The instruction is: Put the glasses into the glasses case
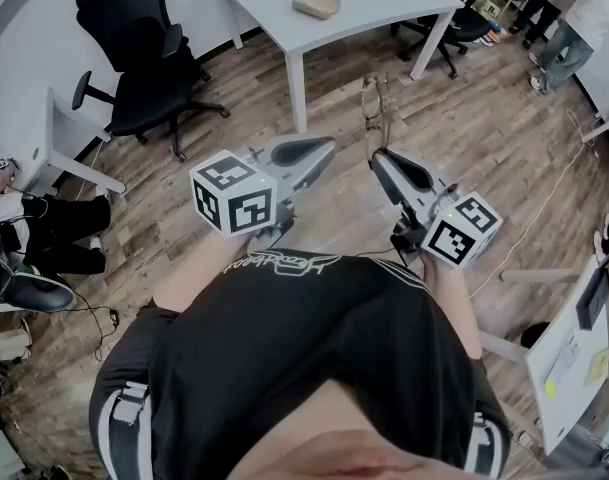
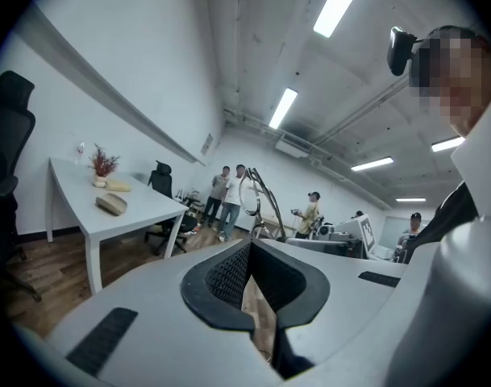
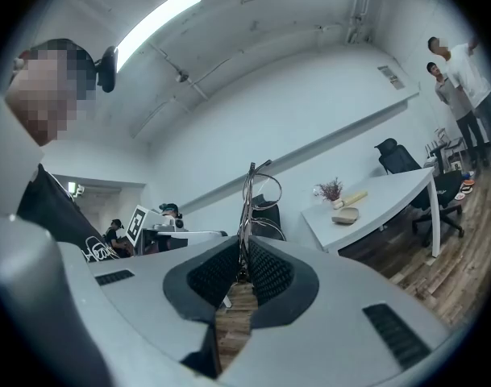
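While a black office chair (image 1: 134, 63) is standing left of the white worktop (image 1: 384, 13) and other people (image 1: 569, 18) are standing at the far right, bare wooden floor (image 1: 484, 138) is lying between the grippers and that worktop. The right gripper (image 1: 380, 158) is pinching the glasses (image 1: 374, 108) with its jaws nearly closed, and the thin frame is reaching out past the tips. The left gripper (image 1: 322, 150) is carrying nothing, with its jaws meeting at the tips. The glasses case (image 1: 317, 5) is lying on the worktop, well apart from both grippers. Which part of the glasses is being gripped, and whether the case is open, is too small to tell.
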